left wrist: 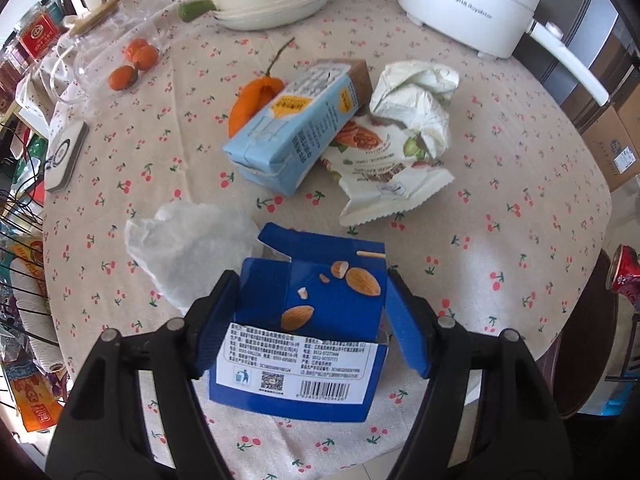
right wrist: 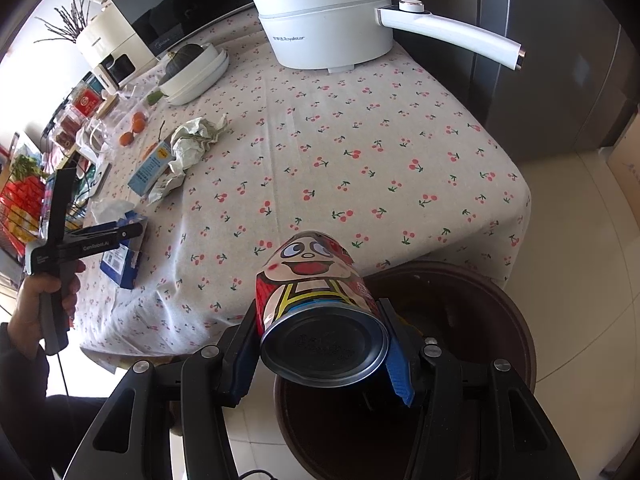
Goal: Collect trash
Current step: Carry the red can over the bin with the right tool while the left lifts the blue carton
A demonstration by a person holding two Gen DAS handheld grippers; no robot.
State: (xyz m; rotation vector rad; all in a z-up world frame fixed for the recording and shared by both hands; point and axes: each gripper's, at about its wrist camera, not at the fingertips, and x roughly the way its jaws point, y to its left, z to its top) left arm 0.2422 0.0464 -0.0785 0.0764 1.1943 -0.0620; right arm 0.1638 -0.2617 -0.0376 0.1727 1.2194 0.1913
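1. Blue almond box (left wrist: 316, 316) lies on the cherry-print surface (left wrist: 500, 208), between the left claw (left wrist: 310, 320), whose pads flank it.
2. Right claw (right wrist: 324, 344) clamps the red can (right wrist: 320, 312) above the brown bin (right wrist: 480, 320).

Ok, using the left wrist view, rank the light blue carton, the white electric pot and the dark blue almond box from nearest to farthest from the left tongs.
1. Dark blue almond box, between the left tongs.
2. Light blue carton, mid-table, lying on its side.
3. White electric pot, at the far right edge.
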